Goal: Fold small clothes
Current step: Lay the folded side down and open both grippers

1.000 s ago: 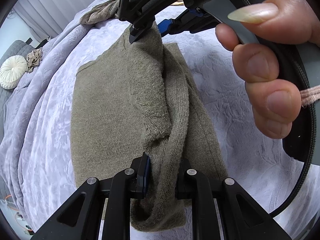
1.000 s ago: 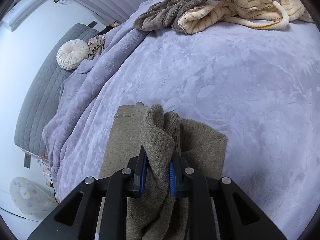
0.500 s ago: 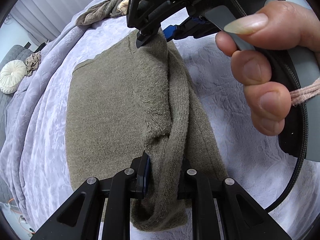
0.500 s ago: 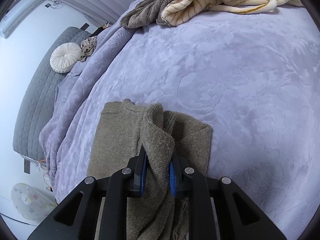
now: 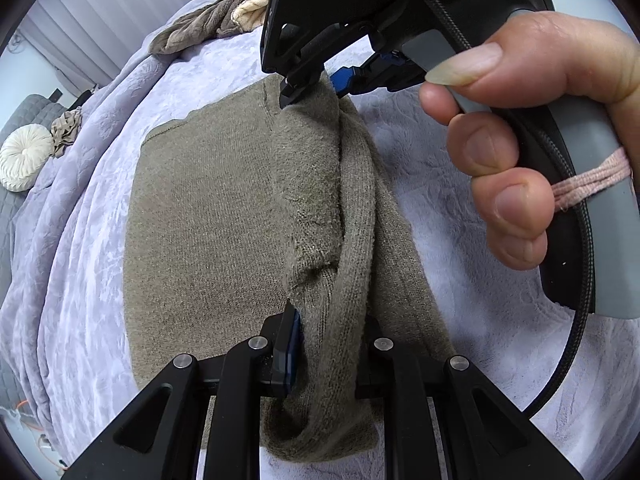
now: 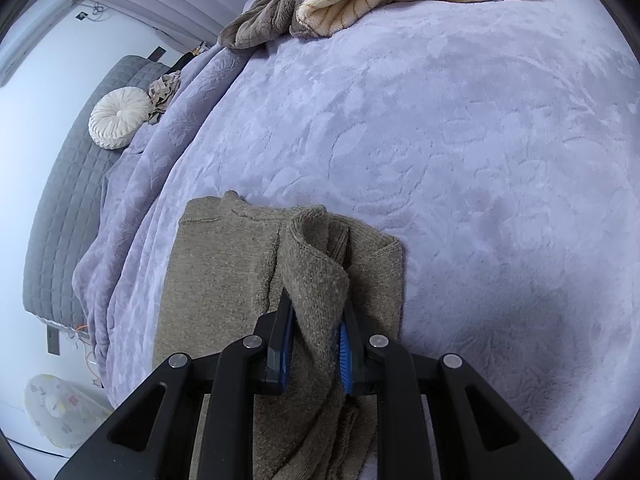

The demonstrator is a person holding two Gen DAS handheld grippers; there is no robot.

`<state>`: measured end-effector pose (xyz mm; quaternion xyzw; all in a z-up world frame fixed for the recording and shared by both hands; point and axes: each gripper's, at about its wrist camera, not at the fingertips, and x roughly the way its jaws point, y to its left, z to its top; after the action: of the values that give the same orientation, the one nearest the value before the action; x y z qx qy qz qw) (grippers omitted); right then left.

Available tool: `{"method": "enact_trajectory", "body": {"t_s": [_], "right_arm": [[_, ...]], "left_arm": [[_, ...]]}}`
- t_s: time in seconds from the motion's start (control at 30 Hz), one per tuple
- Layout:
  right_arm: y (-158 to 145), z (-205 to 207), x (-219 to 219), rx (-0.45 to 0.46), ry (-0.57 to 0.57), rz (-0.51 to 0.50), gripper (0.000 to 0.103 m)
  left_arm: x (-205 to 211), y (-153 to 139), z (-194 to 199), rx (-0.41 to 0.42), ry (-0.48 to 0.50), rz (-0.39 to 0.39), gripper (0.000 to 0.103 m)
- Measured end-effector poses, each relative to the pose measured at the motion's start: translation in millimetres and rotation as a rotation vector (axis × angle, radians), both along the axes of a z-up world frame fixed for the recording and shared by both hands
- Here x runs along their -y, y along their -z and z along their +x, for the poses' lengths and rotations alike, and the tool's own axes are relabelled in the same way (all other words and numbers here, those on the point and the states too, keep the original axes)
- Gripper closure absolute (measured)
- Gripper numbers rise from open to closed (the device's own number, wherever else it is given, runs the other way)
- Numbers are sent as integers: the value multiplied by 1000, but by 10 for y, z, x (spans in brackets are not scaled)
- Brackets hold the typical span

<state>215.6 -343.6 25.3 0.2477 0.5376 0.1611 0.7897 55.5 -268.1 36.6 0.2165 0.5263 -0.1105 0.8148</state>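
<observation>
Mid-fold on a lavender bedspread (image 6: 460,128): the left gripper (image 5: 326,354) and right gripper (image 6: 314,344) each clamp one end of an olive knit sweater's (image 5: 208,216) raised edge. Next, likely, carrying it across evenly and laying it flat.

no readable text, no labels, no brands, no numbers, no signs
</observation>
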Motion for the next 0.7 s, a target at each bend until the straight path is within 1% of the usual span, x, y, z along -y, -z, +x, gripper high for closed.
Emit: {"method": "enact_trajectory", "body": {"t_s": [0.1, 0.13, 0.17, 0.2, 0.23, 0.27, 0.3, 0.33, 0.37, 0.4, 0.47, 0.53, 0.57, 0.63, 0.7], "right_arm": [[9, 2, -9, -1, 2, -12, 82], [9, 4, -21, -2, 3, -20, 81], [9, 8, -33, -4, 4, -27, 80], [5, 13, -52, -5, 1, -31, 78], [-10, 17, -64, -4, -4, -38, 76], [-38, 16, -65, -4, -6, -43, 72], [-72, 8, -52, -3, -9, -37, 64], [-126, -13, -33, 5, -8, -29, 55], [-194, -42, -8, 21, -1, -30, 50], [-285, -83, 32, 41, 12, -35, 42], [-482, -191, 120, 90, 37, -18, 42], [-704, -318, 150, 143, 38, -27, 42], [-800, -384, 123, 166, 23, -34, 42], [-929, -522, -25, 193, -58, -22, 42], [-957, -654, -209, 202, -126, -11, 42]], "left_arm": [[3, -1, -32, 4, 8, -8, 83], [-2, -5, -41, 5, 12, -12, 80], [-4, -18, -57, -3, 20, -28, 67], [-8, -38, -64, -12, 26, -51, 62], [-35, -73, -69, -23, 27, -80, 54], [-62, -109, -75, -29, 24, -101, 49], [-93, -140, -78, -36, 24, -119, 45], [-138, -180, -90, -40, 22, -139, 32], [-188, -220, -108, -38, 21, -158, 24], [-264, -283, -147, -34, 25, -191, 23], [-420, -418, -244, -58, 57, -280, 23], [-581, -566, -355, -70, 105, -372, 23], [-697, -662, -407, -66, 123, -422, 23], [-888, -772, -417, -59, 126, -484, 23], [-1129, -833, -321, -38, 78, -529, 23]]}}
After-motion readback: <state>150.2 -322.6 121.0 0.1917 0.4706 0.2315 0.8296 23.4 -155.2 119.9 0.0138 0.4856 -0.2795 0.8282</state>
